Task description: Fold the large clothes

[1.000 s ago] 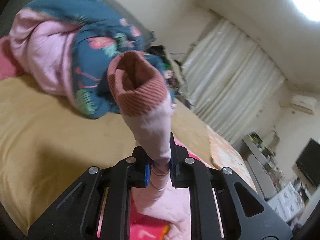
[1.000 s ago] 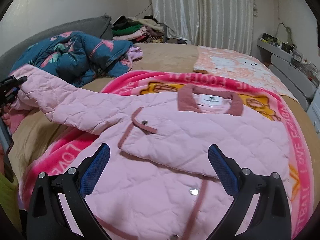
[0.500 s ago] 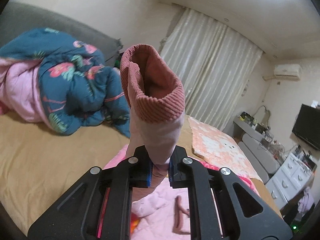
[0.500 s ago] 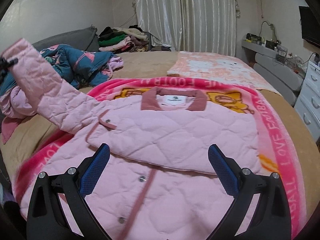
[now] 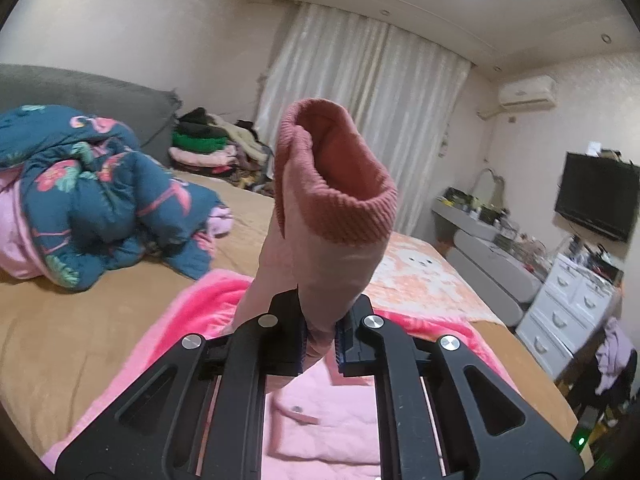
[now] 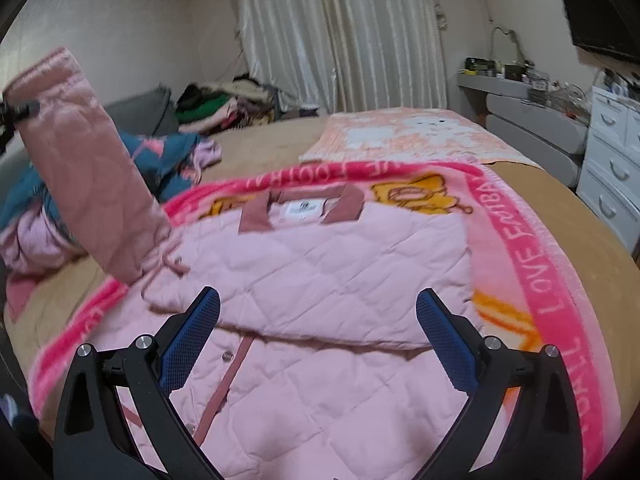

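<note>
A pink quilted jacket lies front up on a bright pink blanket on the bed, its other sleeve folded across the chest. My left gripper is shut on the jacket's sleeve just below the dusty-rose ribbed cuff, which stands up before the camera. In the right wrist view that sleeve rises steeply at the left, lifted off the bed. My right gripper is open and empty above the jacket's lower front.
A teal flowered duvet is bunched at the left of the tan bed. A clothes pile lies by the curtains. A peach mat lies behind the blanket. White drawers and a TV stand right.
My left gripper has raised the sleeve from lying out to the left to standing steeply up, and swung toward the jacket. My right gripper has stayed open over the jacket, edging closer.
</note>
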### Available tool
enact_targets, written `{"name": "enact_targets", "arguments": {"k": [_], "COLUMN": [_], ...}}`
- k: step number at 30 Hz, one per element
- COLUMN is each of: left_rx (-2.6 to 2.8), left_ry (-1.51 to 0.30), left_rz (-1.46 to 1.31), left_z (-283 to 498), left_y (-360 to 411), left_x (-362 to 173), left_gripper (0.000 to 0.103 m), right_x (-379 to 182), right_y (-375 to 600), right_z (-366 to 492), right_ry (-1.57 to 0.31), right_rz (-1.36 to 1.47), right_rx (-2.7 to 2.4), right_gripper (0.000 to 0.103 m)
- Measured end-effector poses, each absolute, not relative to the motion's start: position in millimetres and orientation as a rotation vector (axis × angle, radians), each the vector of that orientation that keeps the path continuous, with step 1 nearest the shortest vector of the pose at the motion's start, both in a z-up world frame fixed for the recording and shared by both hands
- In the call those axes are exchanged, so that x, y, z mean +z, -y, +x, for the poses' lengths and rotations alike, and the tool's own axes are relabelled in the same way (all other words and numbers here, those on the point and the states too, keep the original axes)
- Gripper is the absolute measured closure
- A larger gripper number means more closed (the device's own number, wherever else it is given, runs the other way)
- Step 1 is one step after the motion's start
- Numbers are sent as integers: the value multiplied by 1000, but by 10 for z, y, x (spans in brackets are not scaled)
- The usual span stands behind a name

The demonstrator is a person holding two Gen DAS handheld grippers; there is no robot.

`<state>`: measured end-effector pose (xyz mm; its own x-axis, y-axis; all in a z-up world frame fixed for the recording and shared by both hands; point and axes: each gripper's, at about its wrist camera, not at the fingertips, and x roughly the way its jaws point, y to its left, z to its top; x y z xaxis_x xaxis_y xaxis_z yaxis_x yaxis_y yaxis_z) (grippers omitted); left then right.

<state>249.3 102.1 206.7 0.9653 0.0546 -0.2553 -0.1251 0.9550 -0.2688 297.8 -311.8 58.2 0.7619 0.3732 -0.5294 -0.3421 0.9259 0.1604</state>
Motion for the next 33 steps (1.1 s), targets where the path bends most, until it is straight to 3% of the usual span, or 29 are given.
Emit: {"name": "enact_targets", "arguments": {"k": [13,33], "left_rx": [-19,-165], "left_ry": [-329,-621], "left_rz": [-227,-57], "left_z": [2775,3170], "left_y": [-247,962], "left_x": [1742,438], "left_gripper": [99,96], "right_x": [772,687], "right_y": [3618,4214], "right_z": [2977,3096], "right_ry": [-529,-554], "right_rz": [140,275], "right_rx": [333,216], "right_gripper": [5,5]}}
